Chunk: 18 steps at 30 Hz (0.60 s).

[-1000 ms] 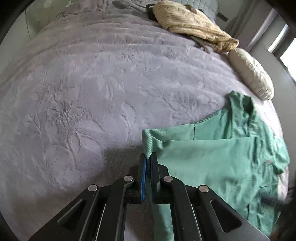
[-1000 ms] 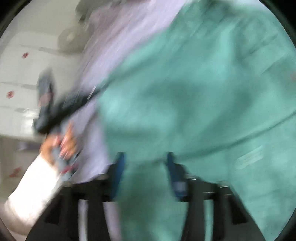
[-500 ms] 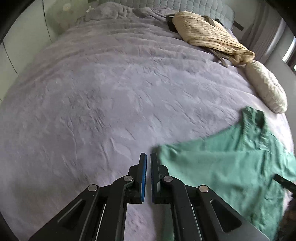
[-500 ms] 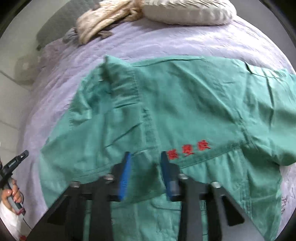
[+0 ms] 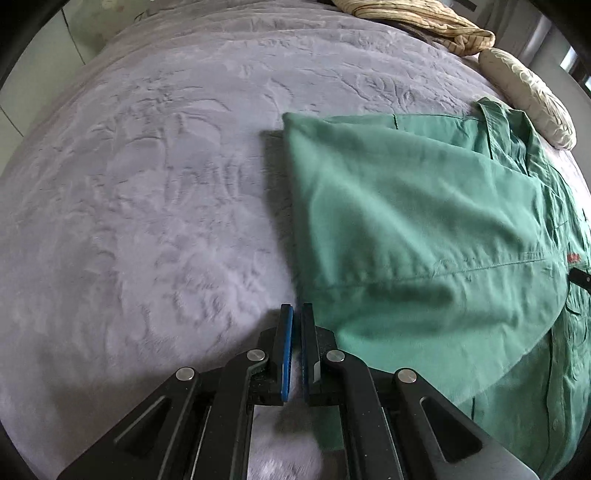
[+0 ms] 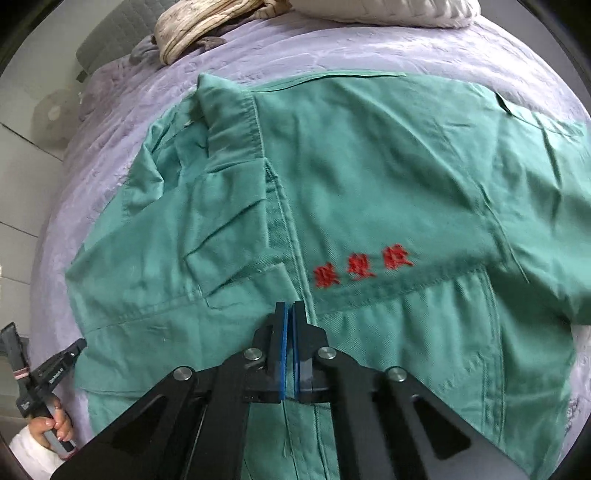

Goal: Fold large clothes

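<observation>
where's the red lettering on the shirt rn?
Right wrist view: the red lettering sits on the green shirt's chest, just right of the button strip, above a pocket, up and right of the right gripper.

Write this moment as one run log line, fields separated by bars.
stage: folding green jacket on bed | left hand-held gripper: shut, empty | right hand-held gripper: just closed, over jacket front

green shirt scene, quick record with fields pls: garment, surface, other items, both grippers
garment: green shirt, partly folded, red embroidery on chest
surface: grey bedspread
other items: cream cushion, striped beige cloth at far end
left gripper: shut, nothing between the pads, beside the shirt's edge
right gripper: jaws just closed, over the shirt front; grip unclear
</observation>
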Each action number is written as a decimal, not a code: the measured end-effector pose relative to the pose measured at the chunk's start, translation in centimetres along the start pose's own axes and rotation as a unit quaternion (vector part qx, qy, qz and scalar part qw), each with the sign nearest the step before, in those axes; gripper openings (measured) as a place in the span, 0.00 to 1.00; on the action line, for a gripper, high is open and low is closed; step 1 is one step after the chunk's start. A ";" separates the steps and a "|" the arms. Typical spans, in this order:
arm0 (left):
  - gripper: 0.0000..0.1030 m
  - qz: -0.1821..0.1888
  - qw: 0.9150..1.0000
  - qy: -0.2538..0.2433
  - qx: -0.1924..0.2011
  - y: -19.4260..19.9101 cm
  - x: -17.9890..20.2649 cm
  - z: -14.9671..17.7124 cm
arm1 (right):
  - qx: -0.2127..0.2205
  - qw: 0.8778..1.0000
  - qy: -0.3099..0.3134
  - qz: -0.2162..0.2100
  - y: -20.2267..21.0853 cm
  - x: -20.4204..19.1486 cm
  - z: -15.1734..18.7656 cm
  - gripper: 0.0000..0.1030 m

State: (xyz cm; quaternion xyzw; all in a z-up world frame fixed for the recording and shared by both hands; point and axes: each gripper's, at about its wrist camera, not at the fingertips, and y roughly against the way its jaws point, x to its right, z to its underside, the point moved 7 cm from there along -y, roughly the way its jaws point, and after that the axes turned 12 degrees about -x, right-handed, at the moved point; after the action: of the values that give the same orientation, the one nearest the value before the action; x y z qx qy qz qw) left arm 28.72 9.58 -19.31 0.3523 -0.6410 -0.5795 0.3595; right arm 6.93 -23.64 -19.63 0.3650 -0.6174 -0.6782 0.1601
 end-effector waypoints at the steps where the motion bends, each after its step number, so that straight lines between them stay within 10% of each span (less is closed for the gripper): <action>1: 0.05 -0.004 1.000 0.002 -0.001 0.5 -0.2 0.3 | -0.003 1.000 -0.007 0.005 -0.1 0.4 0.0 0.09; 11: 0.05 0.039 0.999 0.020 0.009 3.7 1.3 3.6 | -0.049 0.997 -0.046 -0.042 1.6 1.8 6.7 0.10; 18: 0.05 -0.017 1.000 -0.014 -0.020 0.3 2.0 6.2 | -0.081 0.994 -0.040 -0.056 1.3 0.6 10.2 0.10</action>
State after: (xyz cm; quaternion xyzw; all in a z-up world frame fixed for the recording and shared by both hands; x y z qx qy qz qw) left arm 22.33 10.87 -19.37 0.3480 -0.6282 -0.6030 0.3473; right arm -0.91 -16.92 -18.83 0.3574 -0.5452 -0.7478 0.1256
